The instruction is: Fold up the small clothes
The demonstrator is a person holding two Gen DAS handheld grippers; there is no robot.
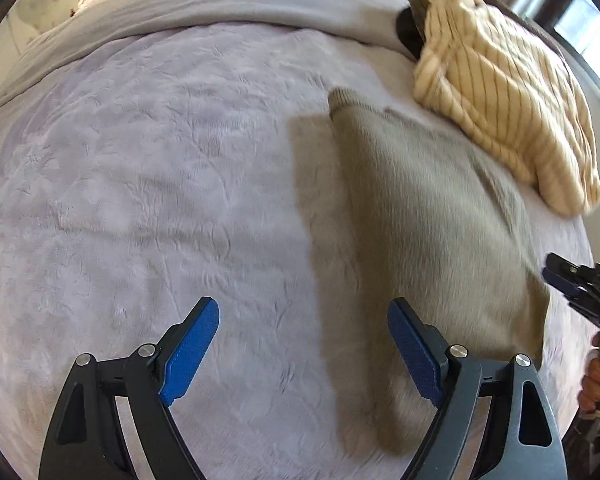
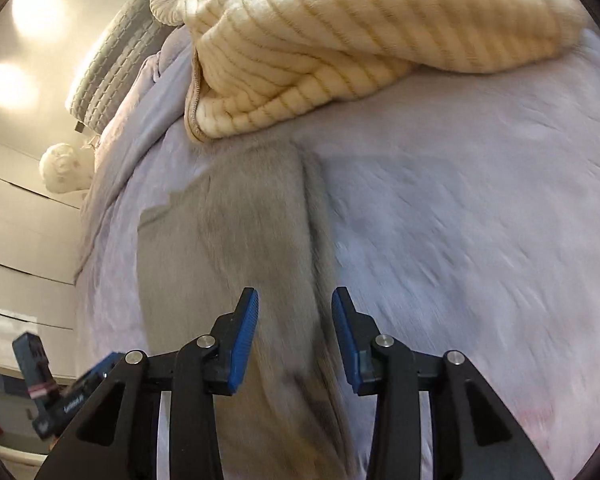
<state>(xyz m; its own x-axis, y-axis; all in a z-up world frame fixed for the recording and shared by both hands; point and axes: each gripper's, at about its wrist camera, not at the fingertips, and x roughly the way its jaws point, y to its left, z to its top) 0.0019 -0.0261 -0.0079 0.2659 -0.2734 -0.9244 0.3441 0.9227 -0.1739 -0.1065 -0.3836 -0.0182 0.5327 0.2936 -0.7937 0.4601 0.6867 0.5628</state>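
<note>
A grey-beige knit garment (image 1: 428,216) lies flat on the lilac plush bed cover (image 1: 140,184), one sleeve folded along its left edge. My left gripper (image 1: 303,312) is open and empty above the garment's near left edge. My right gripper (image 2: 295,300) is open and empty above the garment (image 2: 236,248), near its right fold; it also shows at the right edge of the left wrist view (image 1: 580,284). The left gripper shows at the lower left of the right wrist view (image 2: 60,392).
A cream striped quilted blanket (image 1: 500,92) is bunched at the far right of the bed, touching the garment's top edge; it also shows in the right wrist view (image 2: 340,48). A grey folded duvet (image 1: 220,4) runs along the far side. White cabinets (image 2: 16,264) stand beyond the bed.
</note>
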